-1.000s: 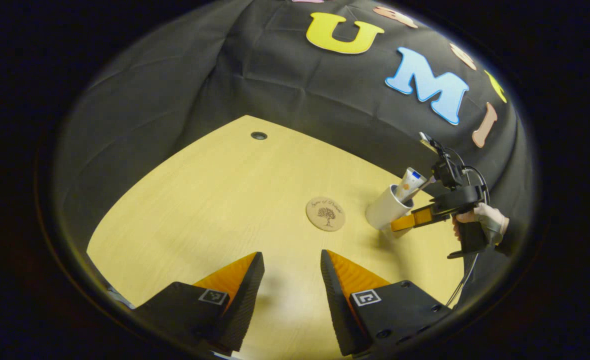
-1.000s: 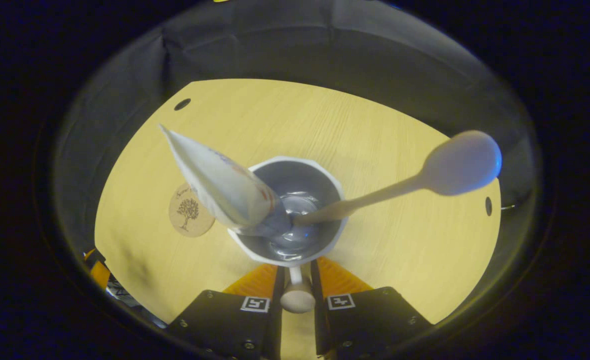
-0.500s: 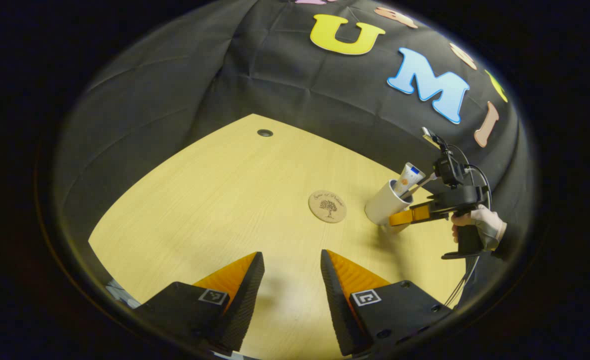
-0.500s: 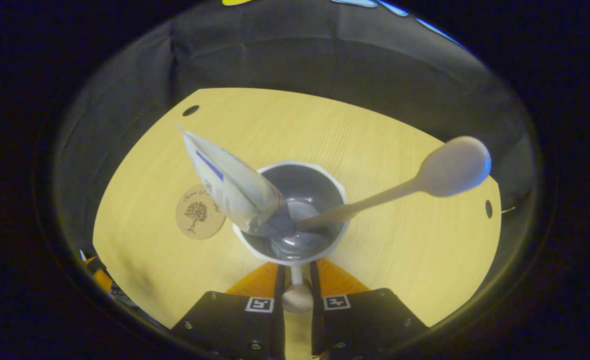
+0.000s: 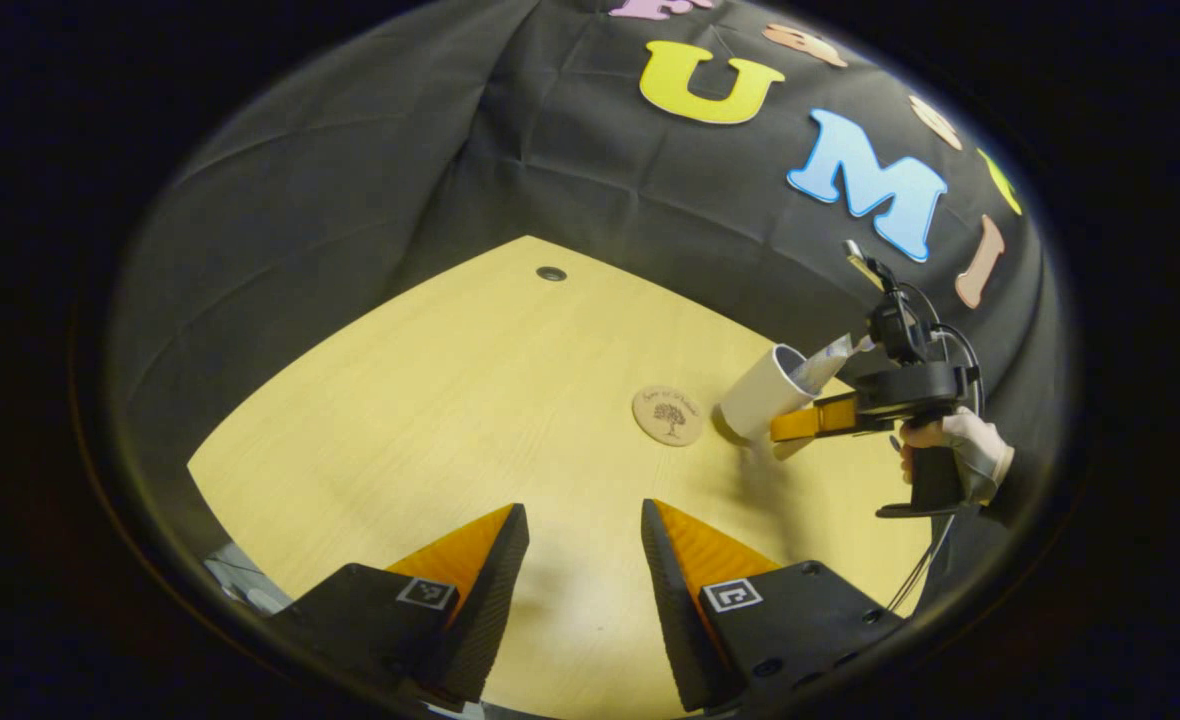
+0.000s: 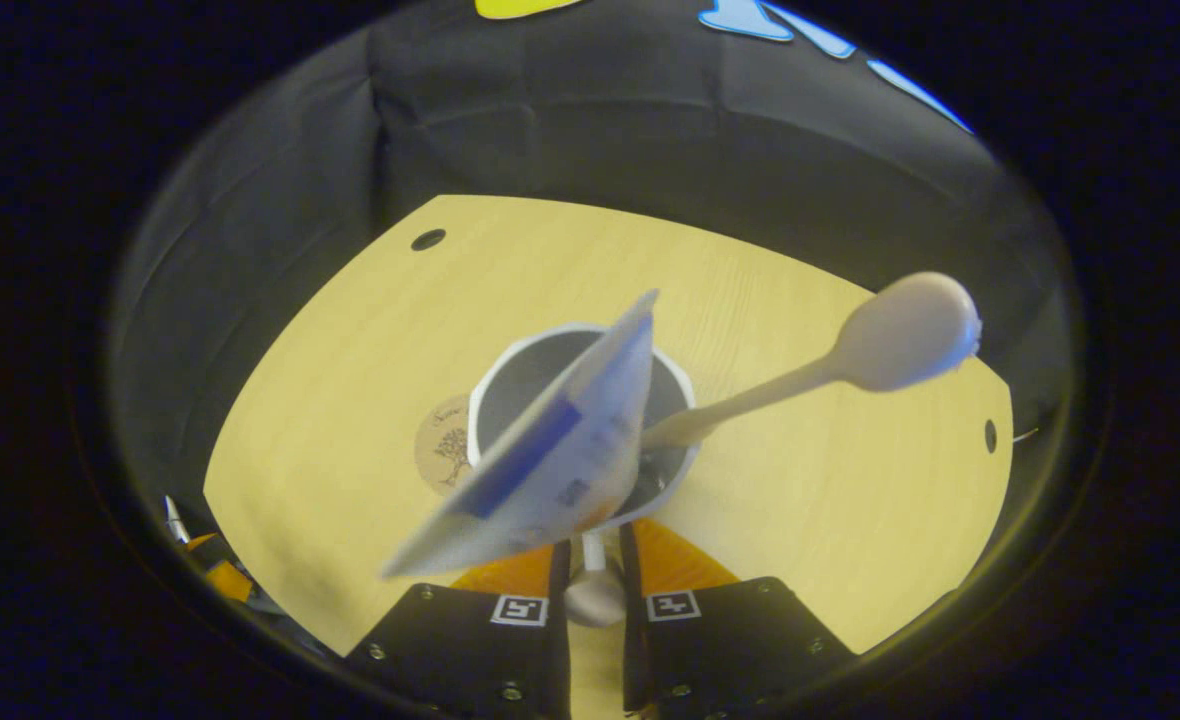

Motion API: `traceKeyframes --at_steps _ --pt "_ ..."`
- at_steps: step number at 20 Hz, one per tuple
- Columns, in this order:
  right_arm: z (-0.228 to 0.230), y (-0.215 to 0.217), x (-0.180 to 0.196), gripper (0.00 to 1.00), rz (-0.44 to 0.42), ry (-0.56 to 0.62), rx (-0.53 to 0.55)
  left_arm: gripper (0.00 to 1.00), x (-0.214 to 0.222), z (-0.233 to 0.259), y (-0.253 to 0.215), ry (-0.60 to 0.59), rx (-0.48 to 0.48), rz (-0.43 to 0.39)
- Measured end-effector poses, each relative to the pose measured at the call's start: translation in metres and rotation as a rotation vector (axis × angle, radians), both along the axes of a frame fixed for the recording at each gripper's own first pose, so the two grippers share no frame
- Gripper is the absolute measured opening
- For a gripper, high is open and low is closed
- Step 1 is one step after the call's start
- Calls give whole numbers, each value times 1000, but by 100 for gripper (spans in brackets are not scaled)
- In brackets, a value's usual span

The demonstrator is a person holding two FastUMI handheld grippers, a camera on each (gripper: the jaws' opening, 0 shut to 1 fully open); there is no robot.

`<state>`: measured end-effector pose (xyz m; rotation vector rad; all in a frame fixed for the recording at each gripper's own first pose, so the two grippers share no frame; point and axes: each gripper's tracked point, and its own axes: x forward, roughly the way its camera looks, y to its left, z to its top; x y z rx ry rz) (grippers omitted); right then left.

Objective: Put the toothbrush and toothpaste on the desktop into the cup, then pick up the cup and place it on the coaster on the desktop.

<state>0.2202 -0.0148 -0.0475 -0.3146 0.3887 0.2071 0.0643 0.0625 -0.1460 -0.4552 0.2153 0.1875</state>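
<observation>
A white cup (image 6: 685,455) and a pale yellow wood-grain desktop (image 5: 430,400) are seen. A dark tree motif is borne by the tan coaster (image 5: 668,415); the white toothpaste (image 6: 560,455) is marked with blue.

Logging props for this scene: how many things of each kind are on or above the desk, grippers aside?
Cup: 1
Toothpaste tube: 1
Toothbrush: 1
Coaster: 1
Total: 4
</observation>
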Motion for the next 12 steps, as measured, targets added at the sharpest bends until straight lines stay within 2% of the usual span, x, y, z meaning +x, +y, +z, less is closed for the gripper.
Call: traceKeyframes --at_steps 10,11,12 --pt "-23 64 1 20 60 41 -60 75 -55 -26 19 -6 -81 105" --pt "-25 68 2 17 59 46 -65 75 -59 -26 23 -9 -85 119" --pt "-28 71 3 21 55 55 -66 75 -62 -28 27 -10 -88 132"
